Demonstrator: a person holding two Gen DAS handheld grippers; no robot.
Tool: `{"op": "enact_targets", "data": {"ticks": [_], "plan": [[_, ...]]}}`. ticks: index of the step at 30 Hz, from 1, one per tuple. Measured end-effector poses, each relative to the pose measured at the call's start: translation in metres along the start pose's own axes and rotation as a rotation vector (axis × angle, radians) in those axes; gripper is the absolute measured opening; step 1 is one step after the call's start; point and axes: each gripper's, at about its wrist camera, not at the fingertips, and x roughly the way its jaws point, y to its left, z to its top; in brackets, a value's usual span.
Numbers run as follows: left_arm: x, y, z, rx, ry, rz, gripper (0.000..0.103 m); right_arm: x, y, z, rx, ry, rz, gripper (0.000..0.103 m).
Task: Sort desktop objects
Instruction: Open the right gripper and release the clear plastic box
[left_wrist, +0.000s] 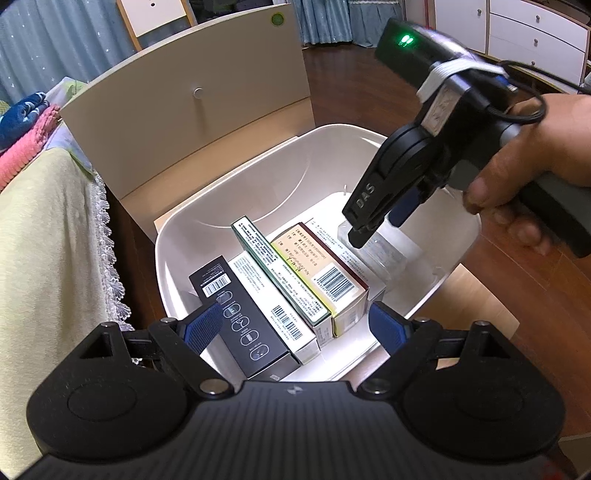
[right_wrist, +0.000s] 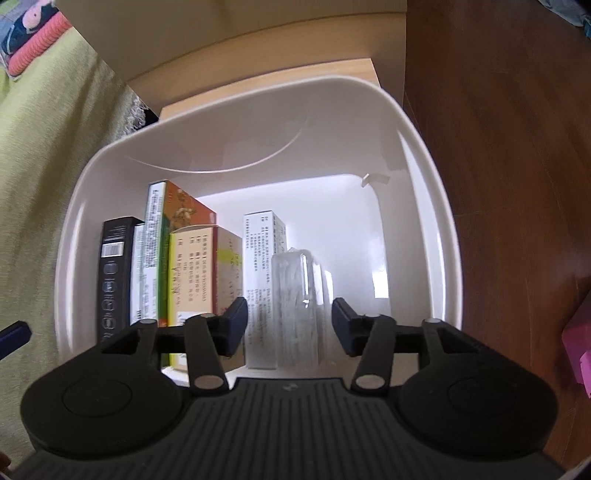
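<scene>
Both claws are spread apart and empty: left claw (left_wrist: 295, 326) over the white bin (left_wrist: 424, 295), right claw (right_wrist: 290, 325) straddling the clear case (right_wrist: 295, 295).

box print (right_wrist: 258, 254) blurred, pink object (right_wrist: 580, 354) cut off at frame edge
</scene>
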Motion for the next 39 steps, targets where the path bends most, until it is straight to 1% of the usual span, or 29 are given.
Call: {"op": "enact_targets", "data": {"ticks": [2, 5, 7, 11, 13, 14, 15, 17, 20, 23, 24, 27, 30, 33, 36, 39], "plan": [[-0.004, 0.0, 0.001, -0.001, 0.003, 0.007, 0.088, -0.009, 0.003, -0.003, -0.002, -0.014, 0.009, 0.057], [-0.013, -0.001, 0.002, -0.008, 0.0, 0.022, 0.088, -0.024, 0.007, -0.009, -0.005, -0.035, 0.024, 0.066], [-0.02, -0.002, 0.004, -0.011, -0.002, 0.028, 0.088, -0.036, 0.009, -0.014, -0.005, -0.049, 0.037, 0.067], [-0.038, -0.007, 0.006, -0.01, -0.009, 0.051, 0.088, -0.064, 0.013, -0.024, -0.019, -0.077, 0.049, 0.074], [-0.048, -0.009, 0.006, -0.023, -0.018, 0.062, 0.088, -0.079, 0.013, -0.027, -0.01, -0.098, 0.058, 0.079], [-0.053, -0.009, 0.006, -0.032, -0.022, 0.067, 0.088, -0.086, 0.013, -0.029, 0.0, -0.109, 0.065, 0.083], [-0.058, -0.01, 0.006, -0.041, -0.028, 0.073, 0.094, -0.093, 0.013, -0.03, 0.01, -0.12, 0.072, 0.087], [-0.07, -0.012, 0.006, -0.054, -0.045, 0.094, 0.101, -0.108, 0.013, -0.034, 0.021, -0.142, 0.08, 0.092], [-0.085, -0.015, 0.005, -0.063, -0.057, 0.117, 0.101, -0.127, 0.016, -0.037, 0.022, -0.167, 0.086, 0.099], [-0.097, -0.016, 0.006, -0.095, -0.057, 0.125, 0.102, -0.142, 0.02, -0.042, 0.008, -0.187, 0.089, 0.1], [-0.101, -0.016, 0.005, -0.107, -0.054, 0.125, 0.102, -0.145, 0.021, -0.043, 0.002, -0.193, 0.083, 0.102], [-0.109, -0.019, 0.003, -0.134, -0.036, 0.129, 0.102, -0.155, 0.022, -0.048, -0.008, -0.203, 0.064, 0.102], [-0.116, -0.021, 0.0, -0.171, -0.005, 0.132, 0.102, -0.162, 0.021, -0.053, -0.014, -0.208, 0.048, 0.102], [-0.122, -0.021, -0.006, -0.228, 0.017, 0.146, 0.102, -0.167, 0.02, -0.058, -0.031, -0.217, 0.034, 0.102], [-0.128, -0.02, -0.012, -0.279, 0.027, 0.156, 0.102, -0.171, 0.021, -0.063, -0.053, -0.223, 0.014, 0.102], [-0.135, -0.021, -0.019, -0.299, 0.035, 0.165, 0.102, -0.175, 0.022, -0.066, -0.068, -0.228, 0.0, 0.102]]}}
